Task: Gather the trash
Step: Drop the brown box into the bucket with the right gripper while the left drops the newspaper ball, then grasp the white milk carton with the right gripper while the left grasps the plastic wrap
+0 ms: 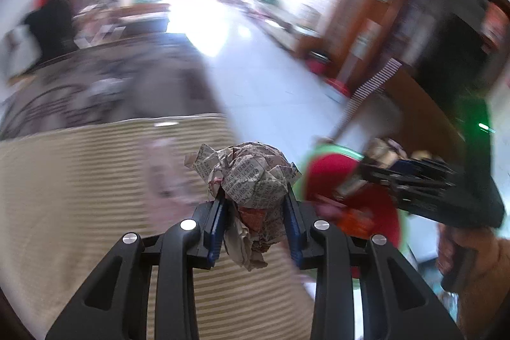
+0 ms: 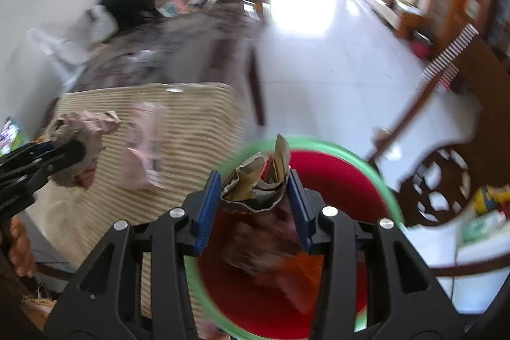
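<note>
Between the blue pads of the left tongs (image 1: 255,212) sits a crumpled ball of printed newspaper (image 1: 245,177), grey-white with a reddish patch low down, clenched firmly and held above a beige striped cloth (image 1: 79,180) on the bench. The right tongs (image 2: 255,199) grip a folded wad of brown cardboard and paper (image 2: 258,184), its creased edges sticking up past the pads, directly over a red bin with a green rim (image 2: 357,180) that already holds blurred scraps. A pale plastic wrapper (image 2: 146,145) lies on the striped cloth. Beyond are a dark patterned covering (image 2: 165,59), white floor tiles (image 2: 318,59) and a carved wooden chair (image 2: 446,190) just beside the bin
</note>
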The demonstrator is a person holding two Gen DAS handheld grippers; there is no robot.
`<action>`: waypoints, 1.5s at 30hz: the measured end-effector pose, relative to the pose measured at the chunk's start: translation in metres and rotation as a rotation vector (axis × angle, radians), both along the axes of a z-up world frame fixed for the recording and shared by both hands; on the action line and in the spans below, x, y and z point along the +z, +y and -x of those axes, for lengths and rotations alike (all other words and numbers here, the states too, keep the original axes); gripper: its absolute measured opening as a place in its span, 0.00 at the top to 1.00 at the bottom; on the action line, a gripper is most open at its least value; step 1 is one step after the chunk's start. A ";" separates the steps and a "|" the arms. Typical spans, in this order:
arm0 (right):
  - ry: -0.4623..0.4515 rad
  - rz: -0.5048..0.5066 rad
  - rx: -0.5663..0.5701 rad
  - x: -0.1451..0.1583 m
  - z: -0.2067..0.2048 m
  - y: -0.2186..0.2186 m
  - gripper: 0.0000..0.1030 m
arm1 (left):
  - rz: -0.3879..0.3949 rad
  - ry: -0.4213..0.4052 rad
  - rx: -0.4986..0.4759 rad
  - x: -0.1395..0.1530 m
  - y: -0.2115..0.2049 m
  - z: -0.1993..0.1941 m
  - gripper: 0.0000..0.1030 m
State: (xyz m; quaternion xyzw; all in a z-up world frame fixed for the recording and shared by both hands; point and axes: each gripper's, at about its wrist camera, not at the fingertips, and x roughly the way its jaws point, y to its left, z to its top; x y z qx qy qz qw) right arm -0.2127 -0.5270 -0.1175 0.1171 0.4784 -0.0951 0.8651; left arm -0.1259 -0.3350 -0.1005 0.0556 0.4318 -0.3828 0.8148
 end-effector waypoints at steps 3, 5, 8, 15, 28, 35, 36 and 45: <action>0.040 0.103 -0.104 -0.004 0.014 -0.020 0.36 | -0.001 0.020 -0.157 -0.006 -0.045 0.016 0.65; 0.012 0.124 -0.180 0.003 0.024 -0.033 0.21 | -0.013 0.043 -0.226 -0.012 -0.064 0.022 0.40; -0.036 0.134 -0.243 0.015 0.029 -0.040 0.21 | -0.032 0.048 -0.244 -0.021 -0.075 0.024 0.35; -0.100 0.072 -0.130 0.021 -0.013 -0.004 0.21 | -0.075 0.012 0.024 -0.025 -0.009 -0.032 0.35; 0.114 -0.104 0.151 -0.076 -0.180 0.170 0.16 | -0.200 -0.048 0.294 -0.037 0.160 -0.179 0.25; 0.177 -0.042 0.086 -0.095 -0.201 0.195 0.60 | -0.220 -0.090 0.153 -0.050 0.142 -0.270 0.24; 0.162 -0.062 0.081 -0.090 -0.200 0.196 0.62 | -0.220 -0.091 0.133 -0.052 0.135 -0.279 0.24; 0.169 -0.125 0.035 -0.074 -0.184 0.234 0.62 | -0.219 -0.088 -0.016 -0.090 0.068 -0.360 0.24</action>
